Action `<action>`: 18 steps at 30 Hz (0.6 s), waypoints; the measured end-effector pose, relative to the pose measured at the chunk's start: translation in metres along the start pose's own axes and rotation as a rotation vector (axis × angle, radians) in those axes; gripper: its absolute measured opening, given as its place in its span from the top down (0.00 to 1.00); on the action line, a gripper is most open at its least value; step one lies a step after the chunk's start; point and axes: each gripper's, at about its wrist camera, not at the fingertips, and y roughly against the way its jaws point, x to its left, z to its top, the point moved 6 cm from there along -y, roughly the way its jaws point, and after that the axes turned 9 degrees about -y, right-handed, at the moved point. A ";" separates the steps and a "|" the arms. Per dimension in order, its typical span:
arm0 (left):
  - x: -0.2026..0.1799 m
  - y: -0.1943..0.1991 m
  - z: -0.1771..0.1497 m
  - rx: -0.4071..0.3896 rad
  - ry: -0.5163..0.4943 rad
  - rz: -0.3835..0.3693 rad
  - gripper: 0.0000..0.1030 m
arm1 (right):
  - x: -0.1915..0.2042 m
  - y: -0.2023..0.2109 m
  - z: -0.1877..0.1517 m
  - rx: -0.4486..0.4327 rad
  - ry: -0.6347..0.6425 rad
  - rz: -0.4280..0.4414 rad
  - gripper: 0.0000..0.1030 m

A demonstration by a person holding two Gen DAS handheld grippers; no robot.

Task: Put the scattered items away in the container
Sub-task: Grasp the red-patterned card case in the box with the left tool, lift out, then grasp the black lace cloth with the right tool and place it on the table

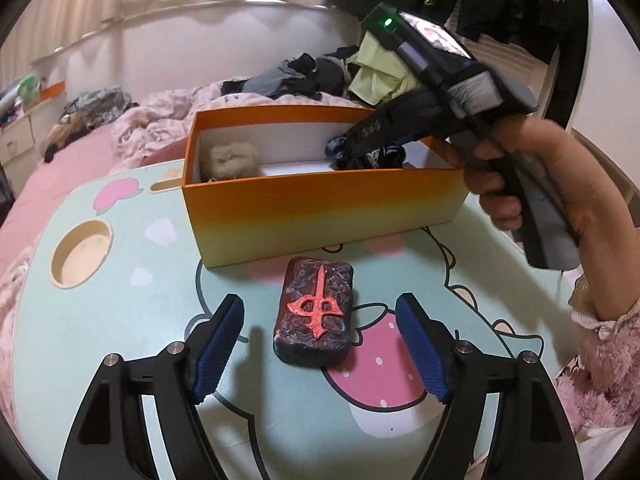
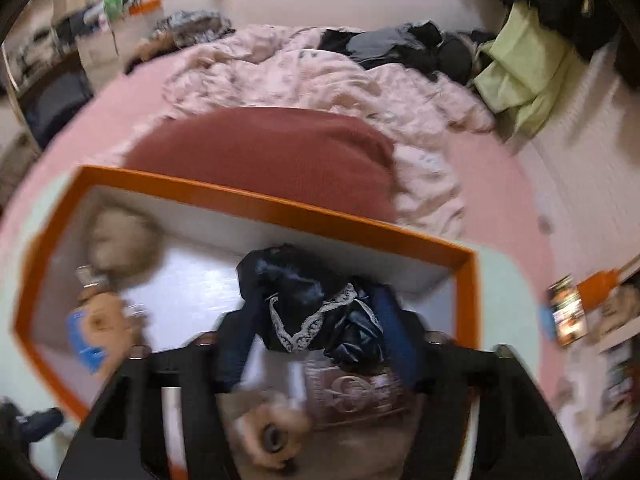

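A dark tile with a raised red character (image 1: 314, 316) lies flat on the cartoon-print table (image 1: 160, 320), just in front of the orange box (image 1: 320, 208). My left gripper (image 1: 319, 300) stands open around the tile, with its blue pads (image 1: 218, 348) clear of both sides. My right gripper (image 2: 316, 320) hangs over the right part of the orange box (image 2: 280, 208), shut on a crumpled navy satin cloth with lace trim (image 2: 304, 296). Inside the box lie a beige fluffy thing (image 2: 124, 236) and several small items, blurred.
The table has a round cup hole (image 1: 82, 254) at its left. A person's hand (image 1: 520, 184) holds the right gripper's handle above the box's right end. Behind the box is a bed with a pink quilt (image 2: 320, 80) and piled clothes (image 1: 304, 76). A lit phone (image 2: 566, 312) lies at the right.
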 end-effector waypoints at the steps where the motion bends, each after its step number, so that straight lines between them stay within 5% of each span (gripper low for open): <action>1: 0.001 0.001 -0.002 -0.001 0.002 -0.003 0.24 | -0.004 0.002 0.001 0.010 -0.006 0.027 0.64; 3: 0.004 0.002 -0.003 -0.008 0.017 -0.009 0.24 | -0.006 0.012 0.003 -0.002 -0.022 0.072 0.73; 10: 0.020 0.013 0.001 -0.044 0.078 -0.008 0.24 | -0.010 0.116 -0.010 -0.234 -0.120 0.323 0.74; 18: 0.044 0.020 0.008 -0.070 0.149 0.022 0.24 | 0.004 0.120 -0.095 -0.129 -0.131 0.492 0.73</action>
